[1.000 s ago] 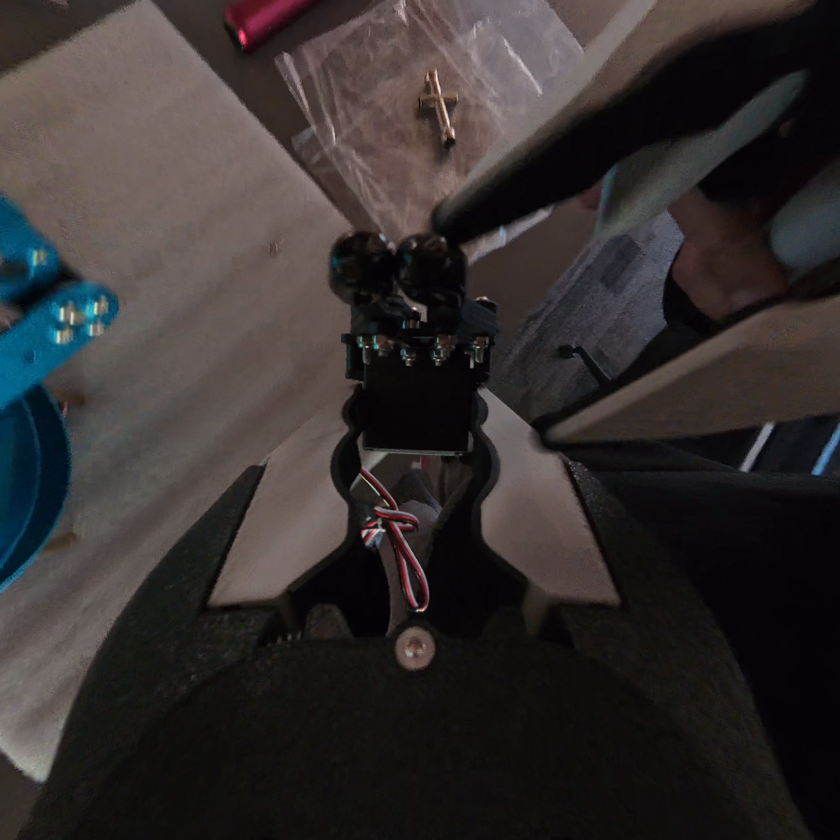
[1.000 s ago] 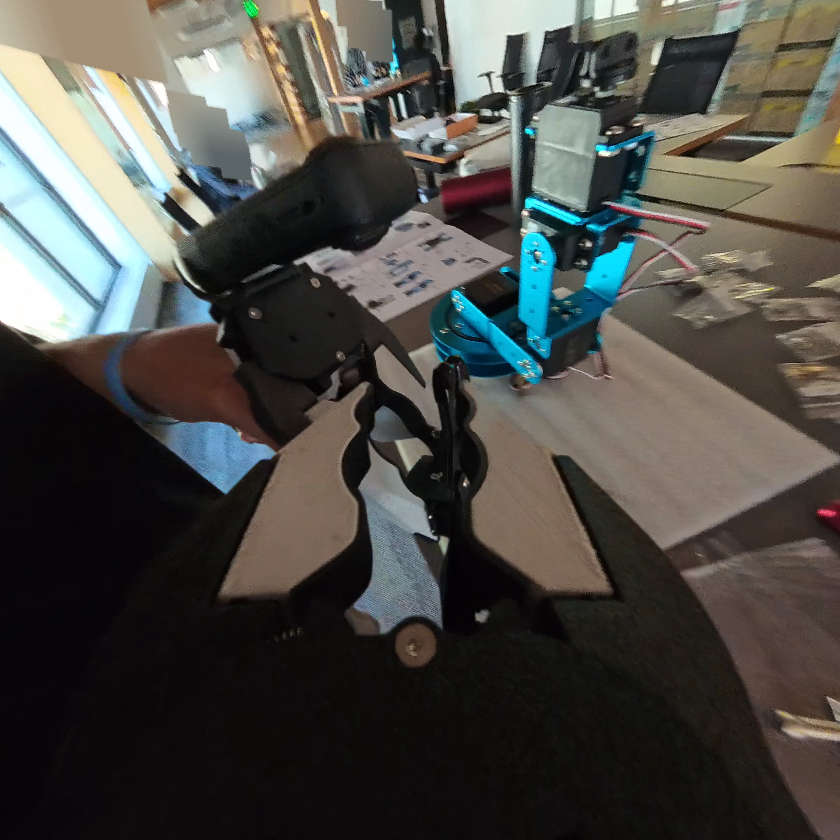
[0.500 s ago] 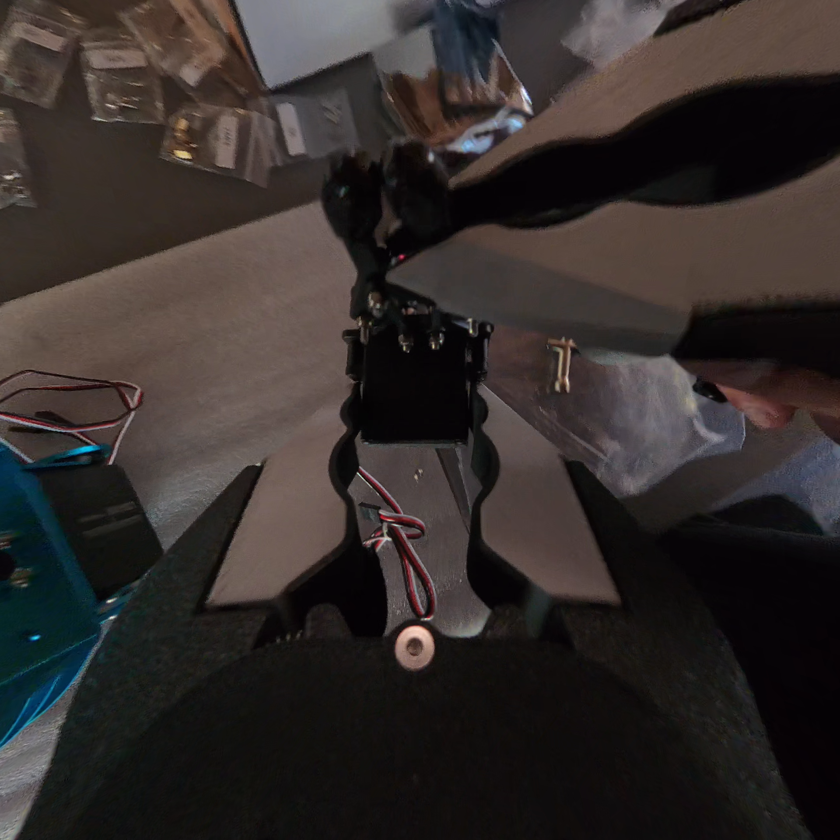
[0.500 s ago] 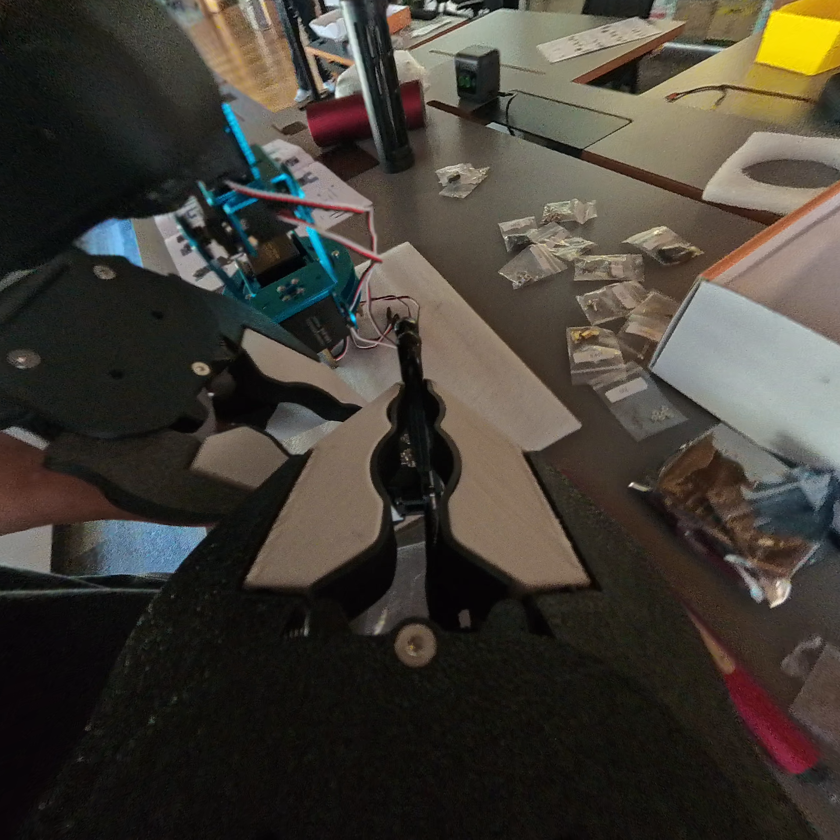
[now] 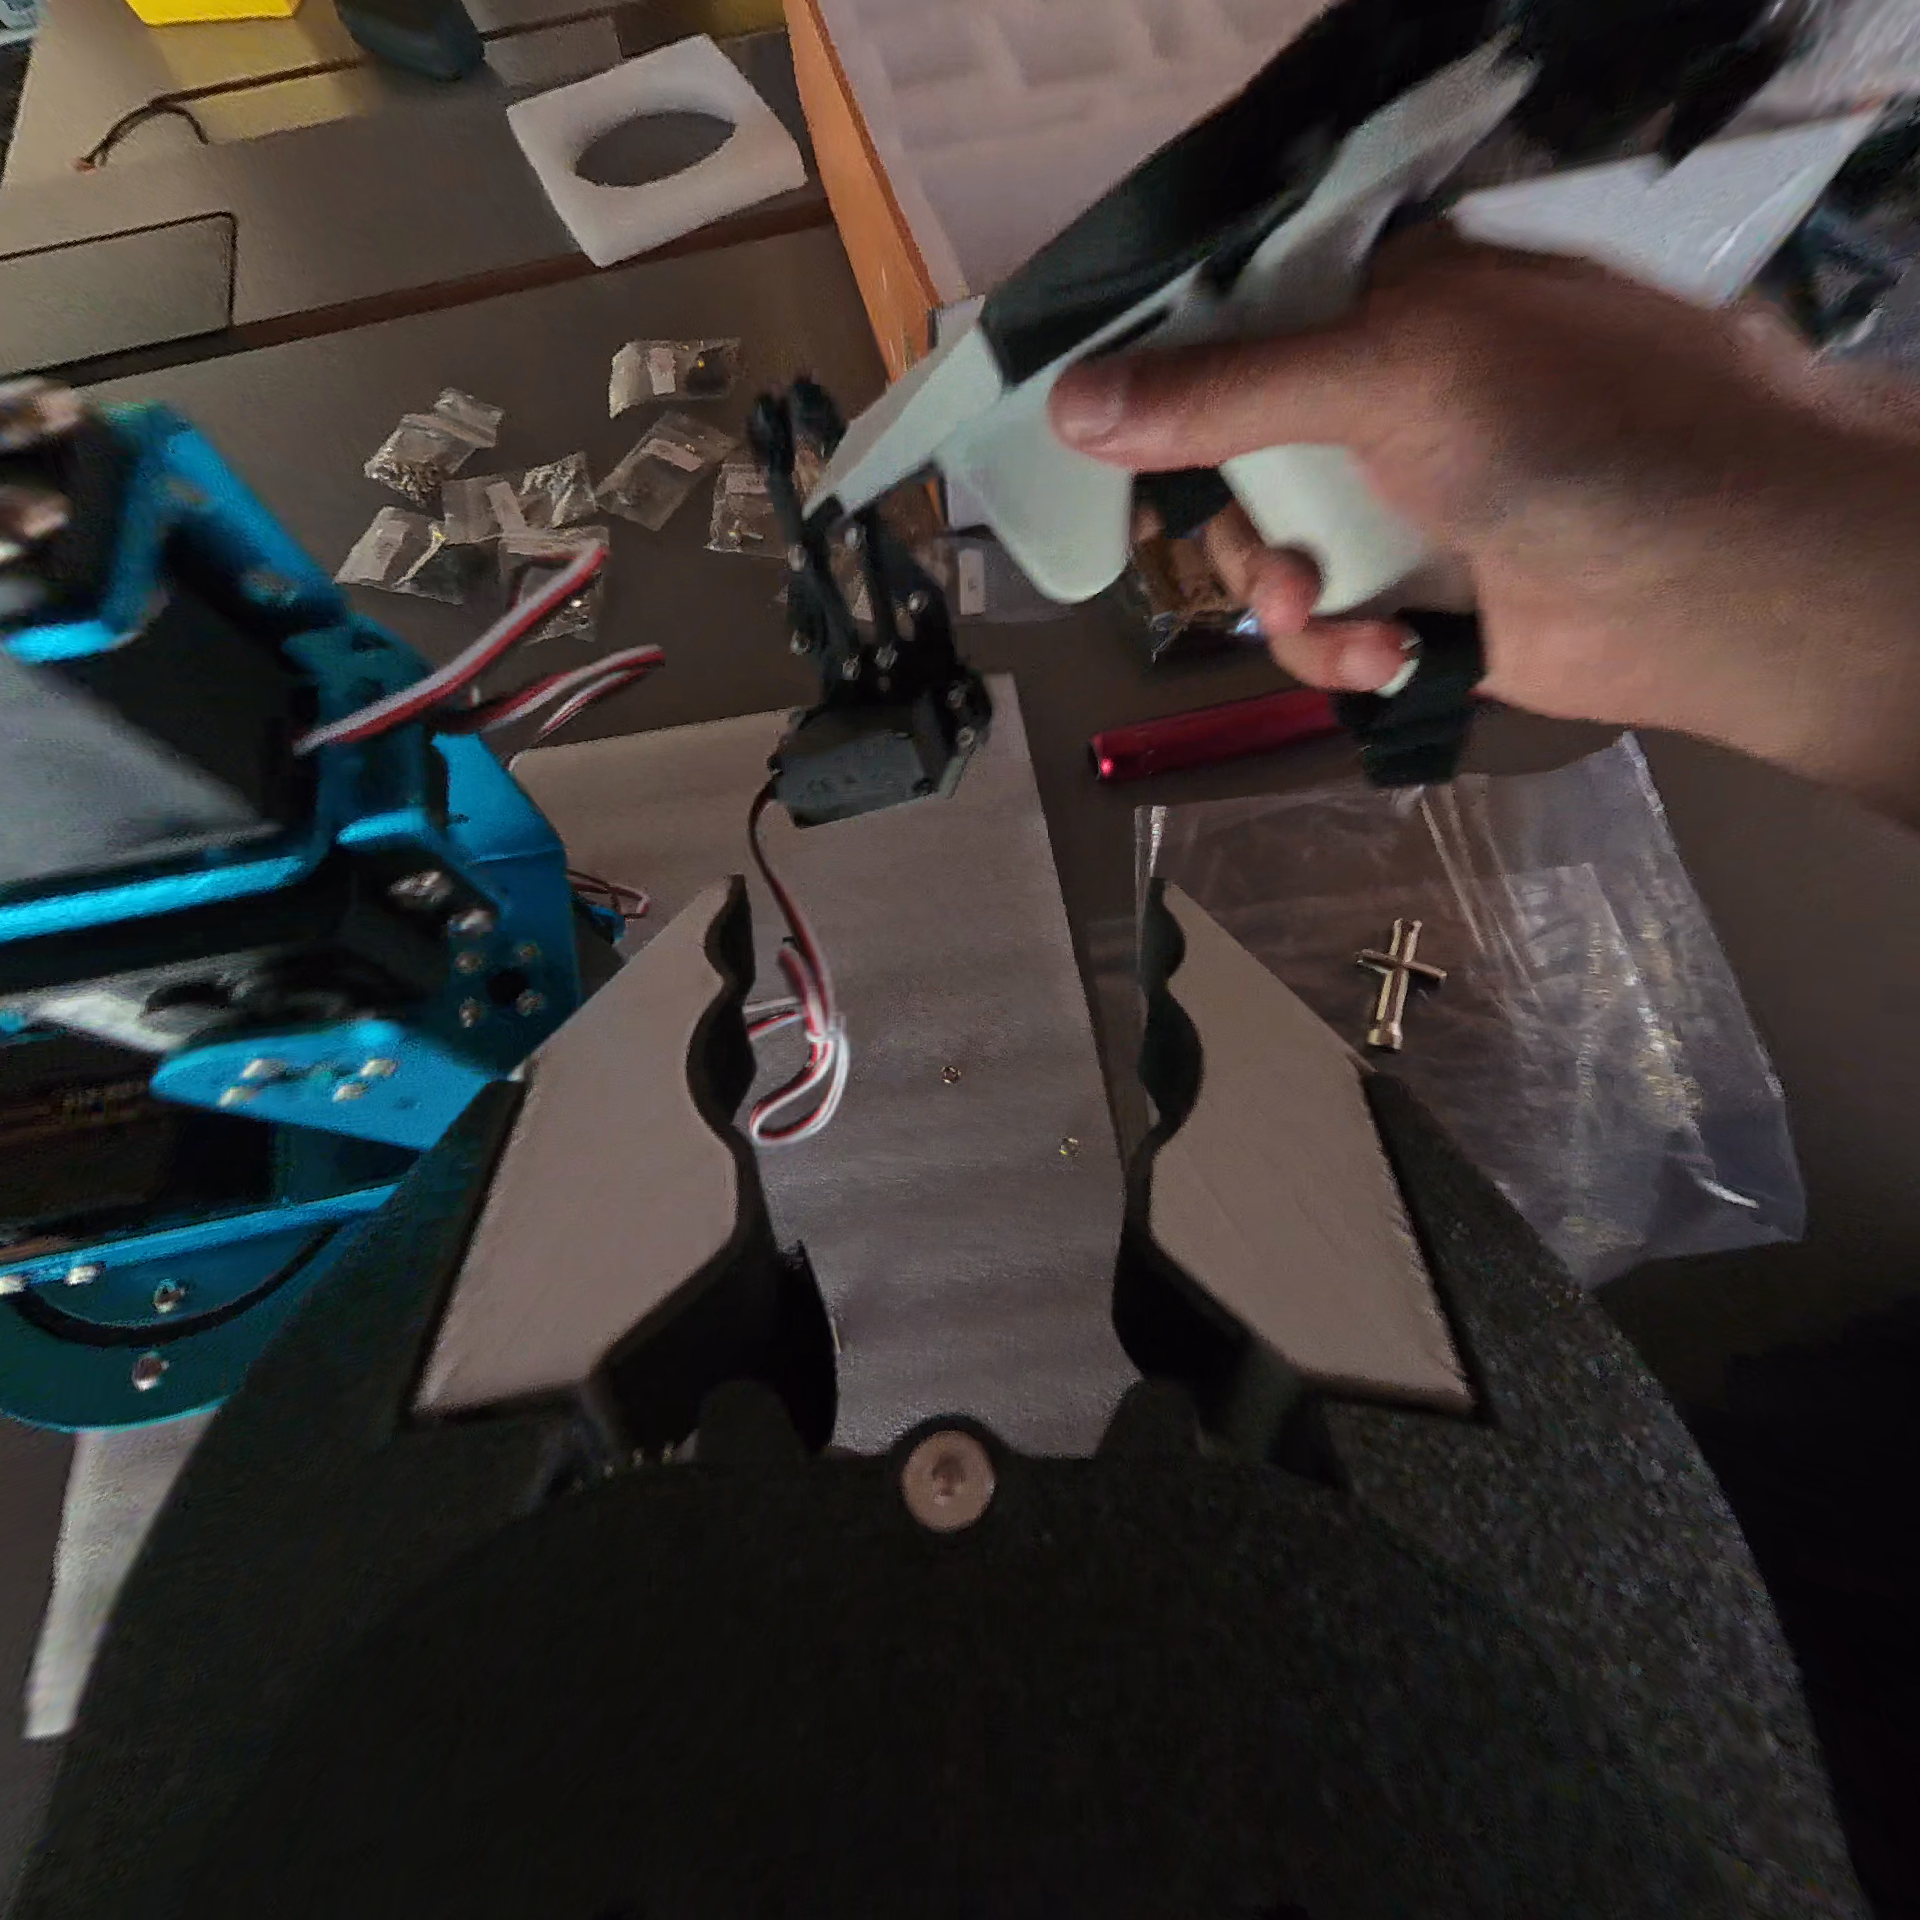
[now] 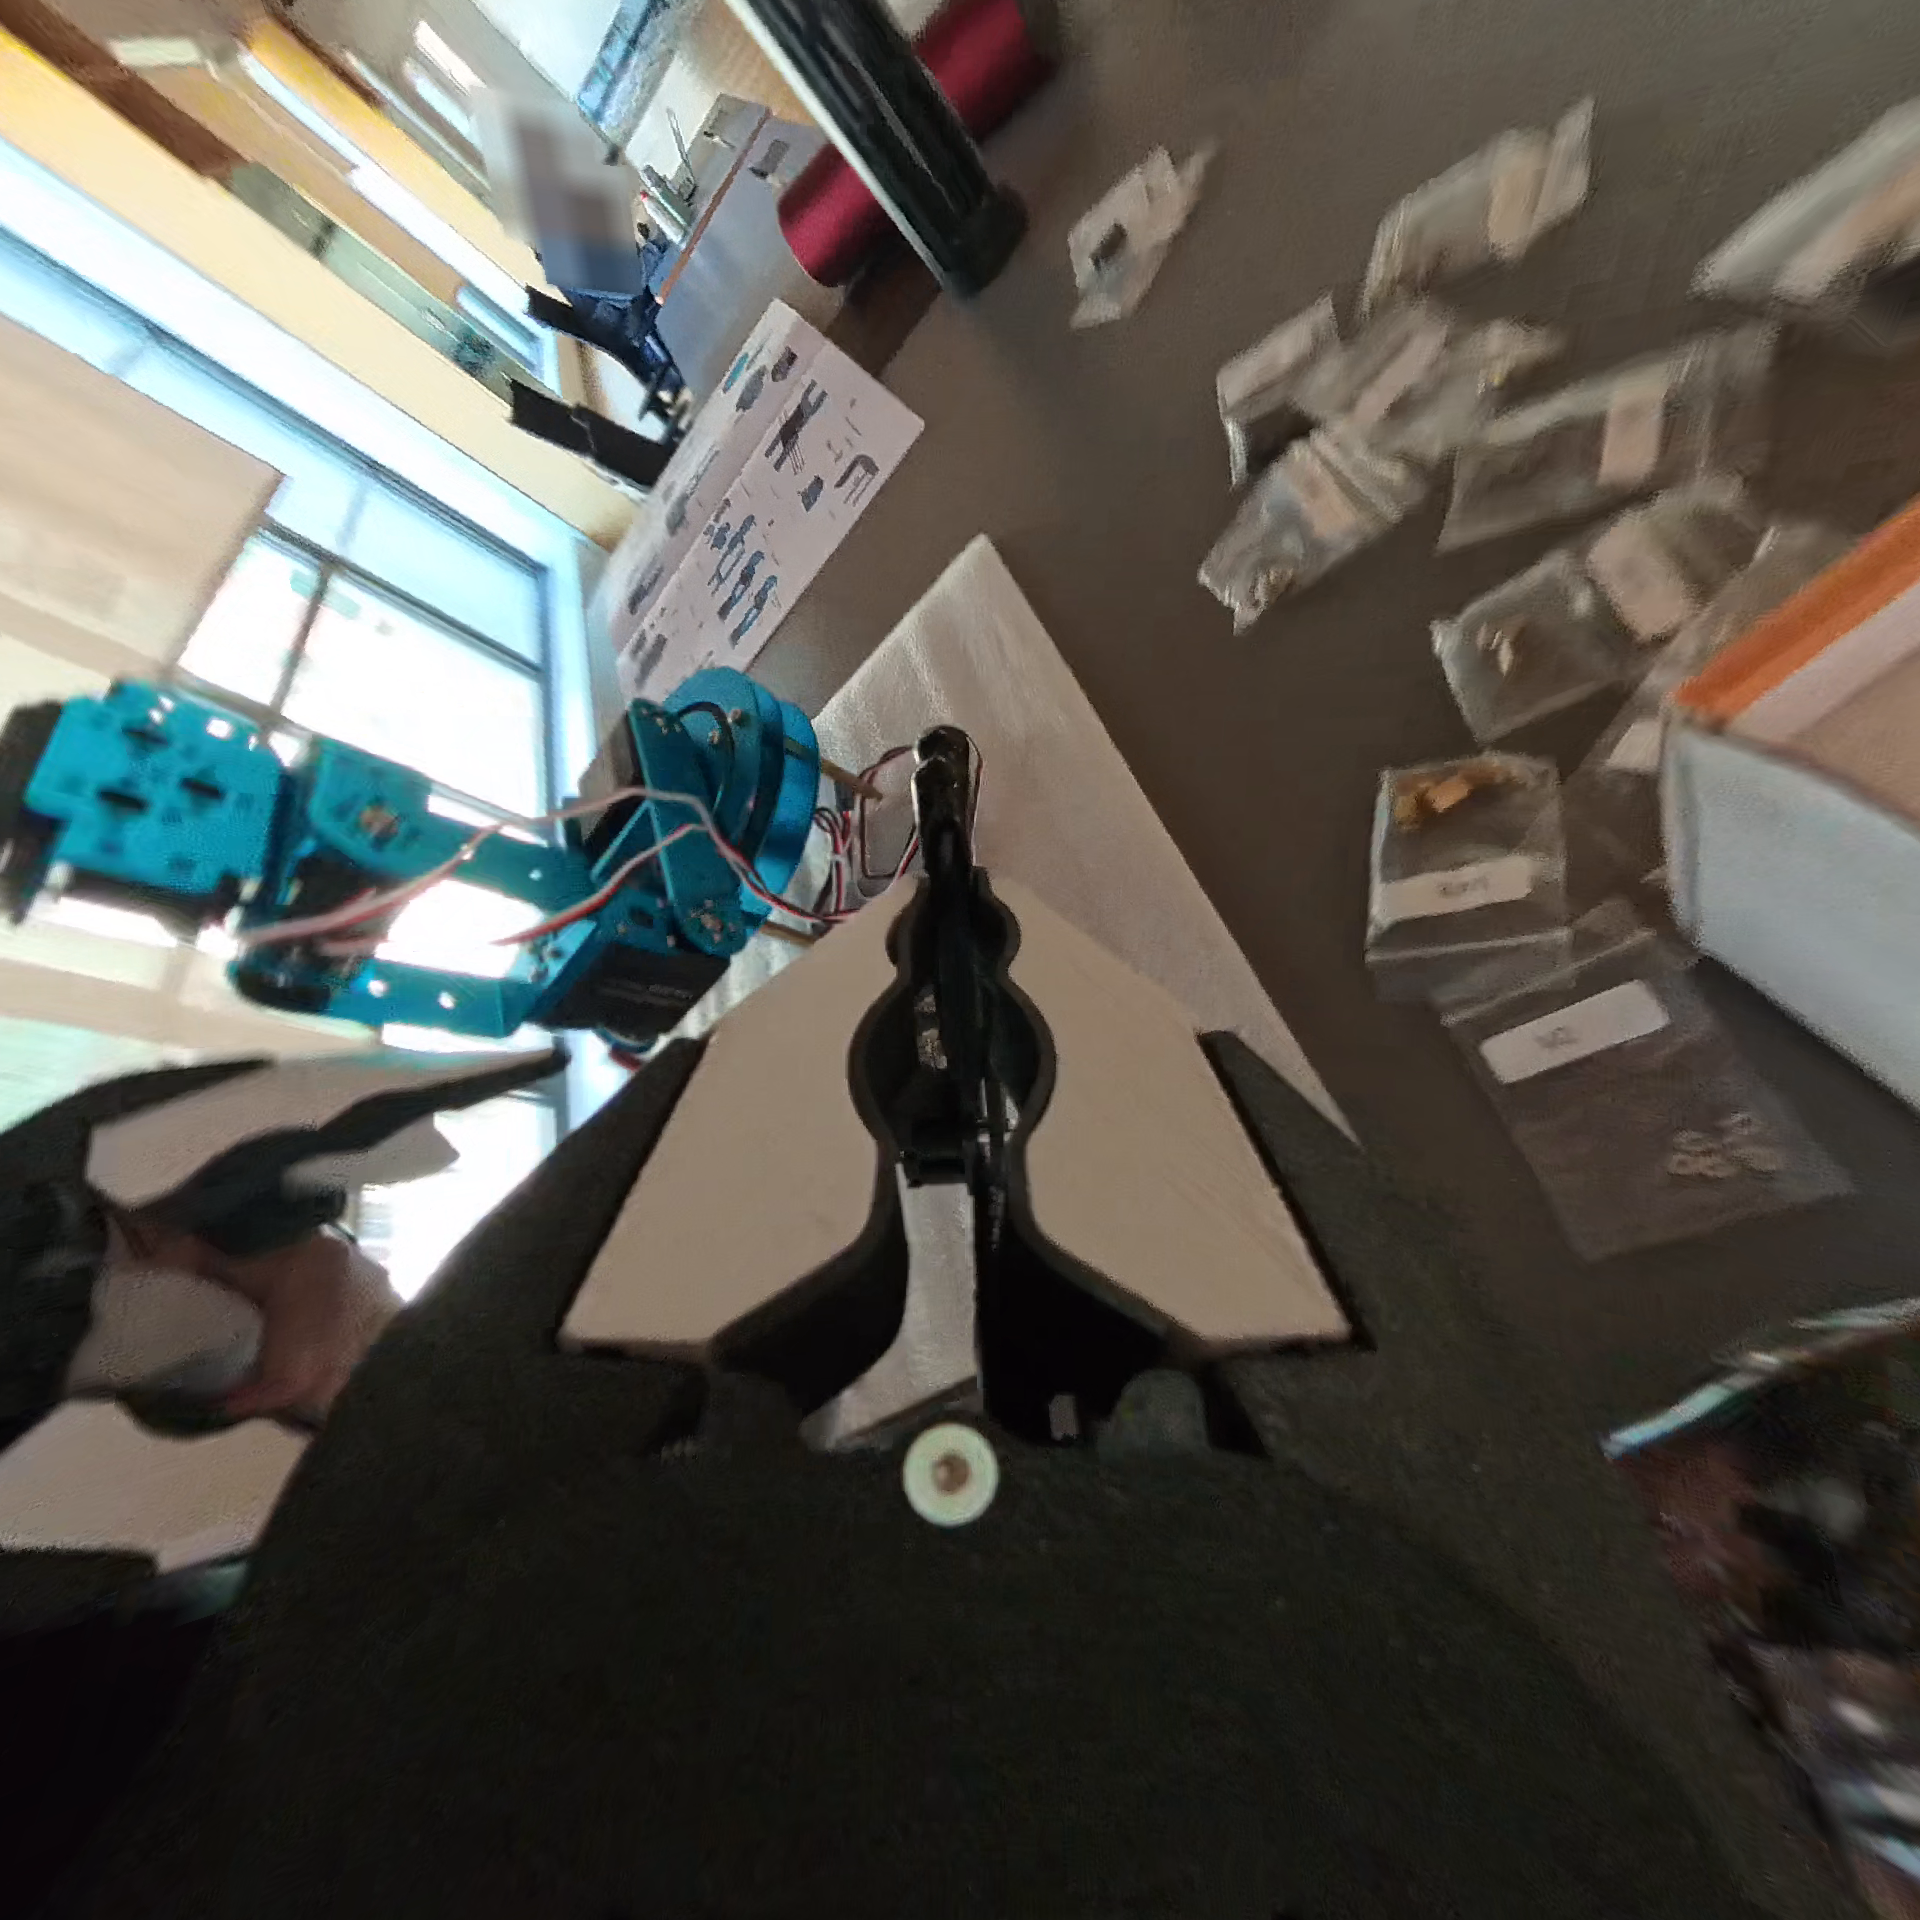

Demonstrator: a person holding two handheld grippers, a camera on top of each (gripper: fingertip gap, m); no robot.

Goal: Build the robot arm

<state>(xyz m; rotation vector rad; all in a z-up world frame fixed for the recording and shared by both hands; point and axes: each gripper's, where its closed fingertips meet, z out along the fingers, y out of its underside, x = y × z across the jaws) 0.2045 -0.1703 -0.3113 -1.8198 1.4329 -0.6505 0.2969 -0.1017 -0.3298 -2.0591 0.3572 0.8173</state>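
Note:
My left gripper (image 5: 940, 904) is open and empty above a white foam mat (image 5: 935, 1195). Just ahead of it hangs a black servo claw assembly (image 5: 878, 686), with its red, white and black wire (image 5: 805, 1039) trailing down between my left fingers. My right gripper (image 6: 951, 894) is shut on that assembly (image 6: 945, 935), gripping its thin claw end. In the left wrist view the right gripper (image 5: 862, 468) comes in from the upper right, held by a hand (image 5: 1507, 499). A blue metal robot arm (image 5: 239, 935) stands at the left, and it also shows in the right wrist view (image 6: 499, 883).
A red tool handle (image 5: 1205, 732) lies beyond the mat. A brass cross wrench (image 5: 1397, 982) lies on a clear plastic bag (image 5: 1558, 1039). Several small parts bags (image 5: 499, 499) lie on the dark table. A printed sheet (image 6: 758, 520) and an orange-edged white box (image 6: 1787, 831) stand nearby. One gripper's finger ends stand about 12 cm off the other's.
My left gripper has opened and let go of the servo claw assembly. The right gripper now holds it alone. Both views have swung round.

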